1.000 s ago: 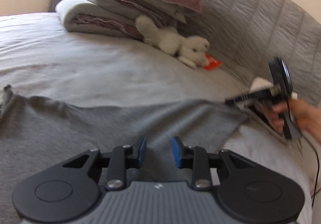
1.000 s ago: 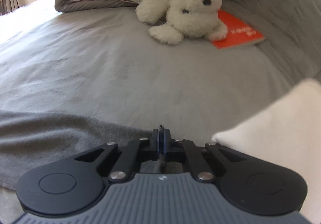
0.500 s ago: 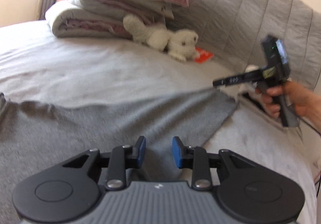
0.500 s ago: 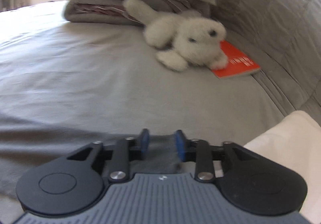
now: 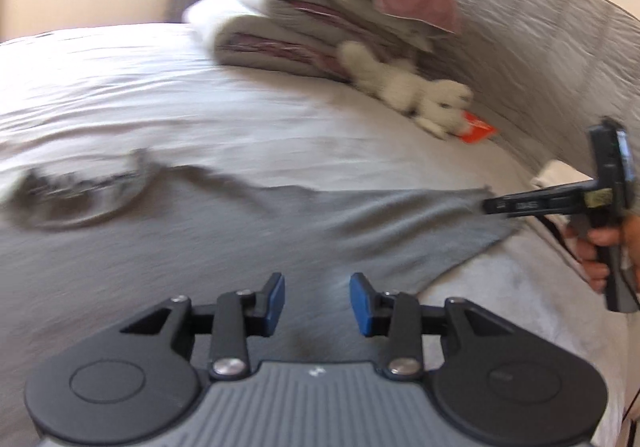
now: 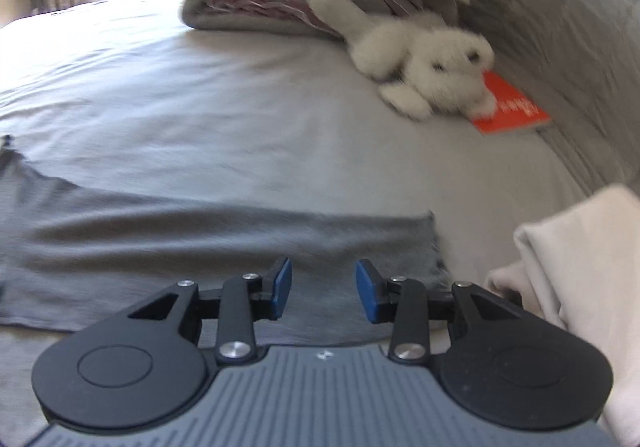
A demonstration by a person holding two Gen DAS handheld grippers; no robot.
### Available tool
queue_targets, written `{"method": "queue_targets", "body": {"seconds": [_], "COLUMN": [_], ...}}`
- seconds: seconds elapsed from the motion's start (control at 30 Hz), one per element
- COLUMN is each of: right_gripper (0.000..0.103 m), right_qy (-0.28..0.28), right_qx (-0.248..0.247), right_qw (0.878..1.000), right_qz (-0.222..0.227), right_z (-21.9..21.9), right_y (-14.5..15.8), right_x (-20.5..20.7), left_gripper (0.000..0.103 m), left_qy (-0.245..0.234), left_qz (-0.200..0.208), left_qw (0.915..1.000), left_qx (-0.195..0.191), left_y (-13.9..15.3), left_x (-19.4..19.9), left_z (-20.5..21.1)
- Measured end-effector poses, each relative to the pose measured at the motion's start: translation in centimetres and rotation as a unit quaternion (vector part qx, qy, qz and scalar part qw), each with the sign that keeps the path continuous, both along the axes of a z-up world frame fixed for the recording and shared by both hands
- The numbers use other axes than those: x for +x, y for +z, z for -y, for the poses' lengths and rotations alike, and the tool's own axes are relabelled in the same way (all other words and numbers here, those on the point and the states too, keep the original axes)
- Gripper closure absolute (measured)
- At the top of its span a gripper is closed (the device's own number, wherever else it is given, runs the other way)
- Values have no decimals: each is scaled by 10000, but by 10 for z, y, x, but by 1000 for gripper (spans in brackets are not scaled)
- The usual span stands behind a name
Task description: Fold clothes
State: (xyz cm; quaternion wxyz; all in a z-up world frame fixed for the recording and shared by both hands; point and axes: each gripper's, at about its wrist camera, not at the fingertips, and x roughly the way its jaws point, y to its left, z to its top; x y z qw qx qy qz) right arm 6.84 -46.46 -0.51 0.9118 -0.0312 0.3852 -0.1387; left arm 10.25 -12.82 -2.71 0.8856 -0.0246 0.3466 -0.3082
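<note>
Almost nothing could be read. The orange booklet [image 6: 510,109], at the right of the right wrist view beside the white plush toy [image 6: 420,63], carried pale lettering too blurred to make out. In the left wrist view, the right gripper [image 5: 486,205] at the right edge bore a small white marking on its side, also illegible.

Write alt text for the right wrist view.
The right gripper, jaws open with nothing between them, hovers over a grey garment spread flat on a bed. Beyond lie a white plush toy on an orange booklet, folded bedding, and a white cloth at right.
</note>
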Motion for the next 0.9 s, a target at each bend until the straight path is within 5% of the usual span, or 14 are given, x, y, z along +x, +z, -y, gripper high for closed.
{"method": "queue_targets", "body": {"seconds": [0.27,0.67,0.9], "right_gripper": [56,56,56], "right_qy": [580,1513,2073], "right_qx": [84,677,1082], "right_qw": [9981,9858,9720], "right_qz": [205,276,245], "right_z": [-75,-187,-255], "right_y": [22,35,34], "right_x": [9,23,34], "left_gripper": [58,52,51], "left_qy": [1126,2676,3027], "left_qz": [-43,-14,51], "left_qw": [9914,9514,9388], "left_qx": [660,1524,1643], "left_y": [16,32,37], "left_x": [-16,-55,-91], "left_z": [-91,-217,-267]}}
